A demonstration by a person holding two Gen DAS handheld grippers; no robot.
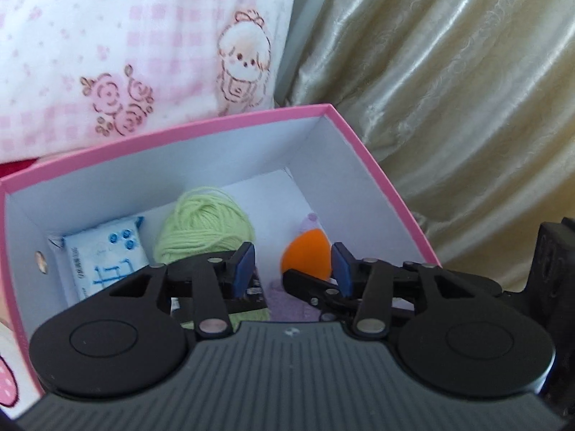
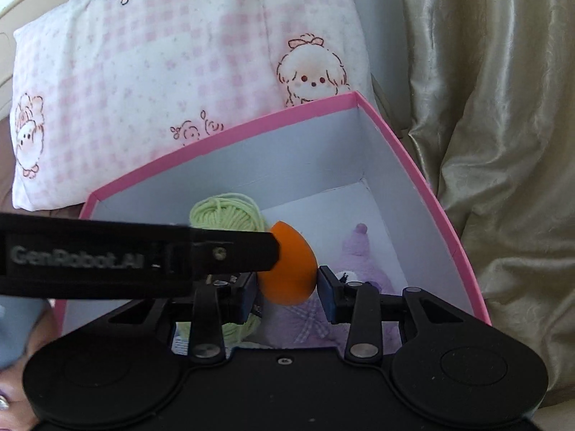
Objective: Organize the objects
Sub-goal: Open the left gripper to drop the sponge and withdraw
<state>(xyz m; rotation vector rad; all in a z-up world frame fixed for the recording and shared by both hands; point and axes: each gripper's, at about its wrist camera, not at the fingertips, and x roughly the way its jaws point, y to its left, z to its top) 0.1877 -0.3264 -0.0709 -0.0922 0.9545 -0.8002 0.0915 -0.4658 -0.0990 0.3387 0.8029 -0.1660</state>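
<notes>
Orange sponge, egg-shaped: sits between the blue pads of the right gripper, lower centre of the right wrist view, over the open box. Both pads appear to touch its sides, so the claw reads as clamped on it.

Left gripper: claw apart, nothing between its pads; the sponge shows just behind the gap, with the right gripper's black fingers beneath it. In the right wrist view the left gripper's arm crosses from the left edge, its tip at the sponge.

Pink box, white inside, tilted across the middle of both views.

Contents: green yarn ball, centre; white-and-blue packet, at the left wall; purple plush toy, right side, beneath the sponge.

Pink checked pillow with puppy print, upper left, behind the box.

Pale gold curtain, right side.
</notes>
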